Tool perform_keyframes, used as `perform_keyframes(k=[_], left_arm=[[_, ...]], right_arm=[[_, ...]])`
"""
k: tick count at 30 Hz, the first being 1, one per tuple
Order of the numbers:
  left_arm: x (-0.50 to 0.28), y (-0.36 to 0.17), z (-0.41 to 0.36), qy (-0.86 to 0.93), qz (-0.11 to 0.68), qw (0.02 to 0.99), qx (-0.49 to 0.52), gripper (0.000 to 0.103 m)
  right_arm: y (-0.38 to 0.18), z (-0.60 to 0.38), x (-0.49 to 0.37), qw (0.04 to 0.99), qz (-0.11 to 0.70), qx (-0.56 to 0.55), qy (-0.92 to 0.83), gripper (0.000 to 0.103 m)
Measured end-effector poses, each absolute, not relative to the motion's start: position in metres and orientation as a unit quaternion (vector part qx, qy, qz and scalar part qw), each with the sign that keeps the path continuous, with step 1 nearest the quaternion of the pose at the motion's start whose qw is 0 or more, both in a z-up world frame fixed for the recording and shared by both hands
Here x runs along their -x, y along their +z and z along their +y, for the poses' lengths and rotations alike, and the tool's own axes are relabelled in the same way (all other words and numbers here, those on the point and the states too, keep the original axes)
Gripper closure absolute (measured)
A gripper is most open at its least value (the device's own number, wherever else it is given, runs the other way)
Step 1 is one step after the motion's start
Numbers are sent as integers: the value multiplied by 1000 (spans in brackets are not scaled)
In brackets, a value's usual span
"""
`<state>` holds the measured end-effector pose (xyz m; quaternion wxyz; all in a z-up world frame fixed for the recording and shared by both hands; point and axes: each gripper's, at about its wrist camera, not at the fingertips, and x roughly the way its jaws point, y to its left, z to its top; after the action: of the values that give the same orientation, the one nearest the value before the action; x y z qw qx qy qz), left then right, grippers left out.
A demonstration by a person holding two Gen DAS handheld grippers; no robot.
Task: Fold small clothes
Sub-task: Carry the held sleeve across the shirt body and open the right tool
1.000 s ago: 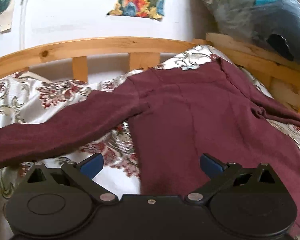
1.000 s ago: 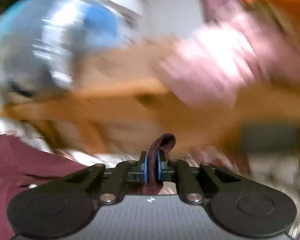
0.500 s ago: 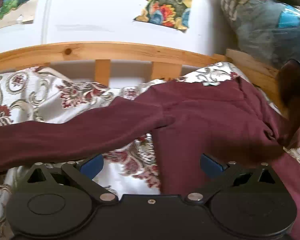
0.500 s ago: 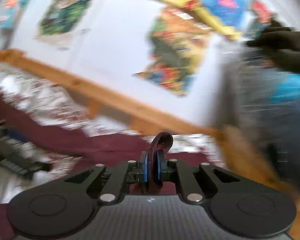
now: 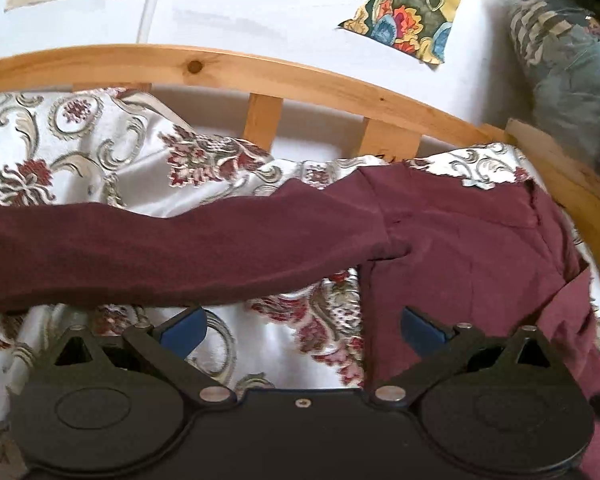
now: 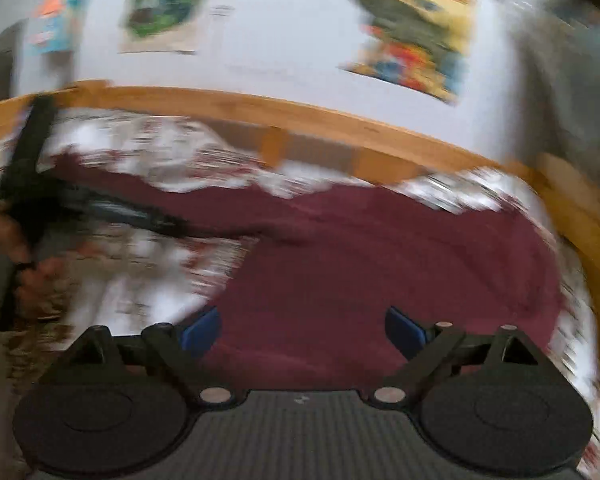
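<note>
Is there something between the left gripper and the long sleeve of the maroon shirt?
Nothing visible. The open left gripper hovers over bare patterned bedspread, and the sleeve of the maroon shirt lies just ahead, uncovered.

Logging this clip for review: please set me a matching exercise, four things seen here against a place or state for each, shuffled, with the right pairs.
Things:
1. left claw
2. maroon sleeve
3. wooden bed rail
4. colourful poster

Places or states:
A. stuck on the white wall
B. curving along behind the bedspread
C. open, holding nothing
D. stretched out to the left across the patterned bedspread

Pairs: 1-C, 2-D, 3-B, 4-A
</note>
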<state>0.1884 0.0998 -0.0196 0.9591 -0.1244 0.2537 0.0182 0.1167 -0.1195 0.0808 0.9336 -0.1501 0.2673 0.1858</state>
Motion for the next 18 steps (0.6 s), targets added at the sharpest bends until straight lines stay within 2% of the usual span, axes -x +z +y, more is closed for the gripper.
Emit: perform_keyframes(k=[6, 8, 10, 15, 17, 18], left_arm=[[-193, -28, 76, -62, 258, 958, 113, 1], [-196, -34, 66, -94, 267, 953, 107, 1], [-199, -41, 57, -115, 272, 950, 97, 1], [-207, -54, 36, -151, 274, 948, 62, 1], [-212, -58, 29, -164, 276, 945, 54, 1], [-213, -60, 27, -169, 281, 943, 51, 1]], right_arm=[[91, -216, -180, 943, 325, 67, 28, 10], [92, -248, -213, 940, 340, 29, -20, 16], [91, -271, -240, 937, 345, -4, -46, 34], [85, -307, -289, 935, 349, -65, -30, 39], [79, -317, -296, 929, 352, -106, -29, 55], [74, -320, -301, 925, 360, -117, -30, 79]])
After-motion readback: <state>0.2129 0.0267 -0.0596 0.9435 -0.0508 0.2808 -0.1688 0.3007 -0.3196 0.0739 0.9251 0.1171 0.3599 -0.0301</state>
